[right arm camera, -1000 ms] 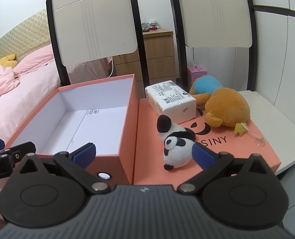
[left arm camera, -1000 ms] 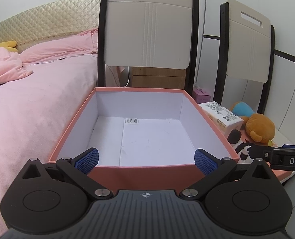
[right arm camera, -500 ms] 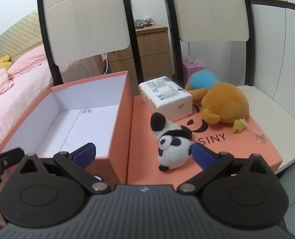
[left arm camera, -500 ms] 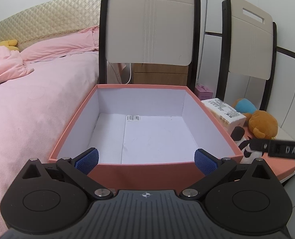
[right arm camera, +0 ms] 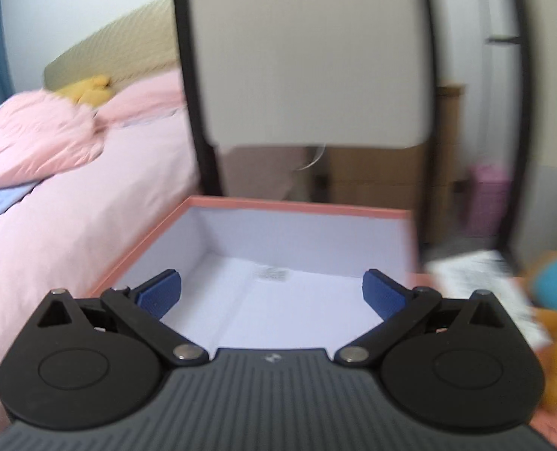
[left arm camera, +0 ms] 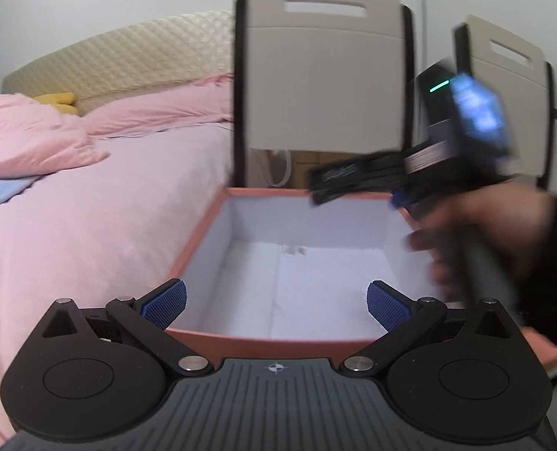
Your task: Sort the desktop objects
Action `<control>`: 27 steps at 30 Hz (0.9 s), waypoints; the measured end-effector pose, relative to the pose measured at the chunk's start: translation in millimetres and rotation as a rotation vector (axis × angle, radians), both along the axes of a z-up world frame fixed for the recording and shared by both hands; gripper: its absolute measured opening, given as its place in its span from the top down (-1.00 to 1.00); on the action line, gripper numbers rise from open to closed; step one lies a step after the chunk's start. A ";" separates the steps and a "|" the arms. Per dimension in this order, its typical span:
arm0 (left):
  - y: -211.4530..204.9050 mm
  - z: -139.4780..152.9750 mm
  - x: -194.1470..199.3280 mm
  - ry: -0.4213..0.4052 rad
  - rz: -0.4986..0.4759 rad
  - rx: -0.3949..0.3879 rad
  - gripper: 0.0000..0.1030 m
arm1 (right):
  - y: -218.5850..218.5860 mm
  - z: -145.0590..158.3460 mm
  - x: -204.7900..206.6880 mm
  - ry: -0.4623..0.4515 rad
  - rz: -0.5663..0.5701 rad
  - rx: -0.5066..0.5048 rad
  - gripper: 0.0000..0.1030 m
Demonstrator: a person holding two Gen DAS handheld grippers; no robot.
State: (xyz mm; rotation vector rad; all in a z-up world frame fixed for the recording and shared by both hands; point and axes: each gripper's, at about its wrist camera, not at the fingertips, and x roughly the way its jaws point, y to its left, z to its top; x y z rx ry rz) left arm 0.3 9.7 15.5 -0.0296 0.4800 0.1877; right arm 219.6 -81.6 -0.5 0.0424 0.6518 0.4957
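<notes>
Salmon box point(left arm camera: 218, 332) open beneath both hand-held grippers point(left arm camera: 274, 300) point(right arm camera: 271, 291), jaws wide, nothing held

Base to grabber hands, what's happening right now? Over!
Left gripper open, holding nothing. Right gripper open, holding nothing, over the pink box. Box holds no toys. Nothing in the way.

Pink bed point(left arm camera: 90, 225), two chair backs point(left arm camera: 323, 75), wooden nightstand point(right arm camera: 376, 173).
</notes>
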 end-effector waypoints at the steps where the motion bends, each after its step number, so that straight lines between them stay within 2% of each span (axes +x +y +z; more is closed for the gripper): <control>1: 2.3 0.5 0.4 -0.003 0.013 -0.004 -1.00 | 14.2 -7.5 13.6 0.029 0.020 0.001 -1.00; 6: 7.7 5.4 0.5 -0.017 0.041 -0.015 -1.00 | 74.7 -66.5 72.4 0.149 0.106 -0.065 -1.00; 9: 6.2 9.1 -1.5 -0.032 0.038 -0.014 -1.00 | 91.0 -104.8 99.8 0.173 0.096 -0.105 -1.00; 11: 6.2 9.5 -1.5 -0.033 0.035 -0.018 -1.00 | 91.2 -125.8 115.2 0.221 0.069 -0.102 -1.00; 16: 7.8 8.6 -0.9 -0.035 0.034 -0.025 -1.00 | 91.7 -139.2 121.9 0.143 0.027 -0.121 -1.00; 19: 5.9 8.8 -1.9 -0.037 0.027 -0.023 -1.00 | 98.9 -145.6 114.5 0.070 0.026 -0.154 -1.00; 21: 4.4 8.8 -2.8 -0.038 0.021 -0.021 -1.00 | 96.4 -150.1 108.1 0.022 0.032 -0.142 -1.00; 27: 4.1 7.8 -2.8 -0.037 0.009 -0.024 -1.00 | 94.7 -151.3 106.4 0.017 0.032 -0.143 -1.00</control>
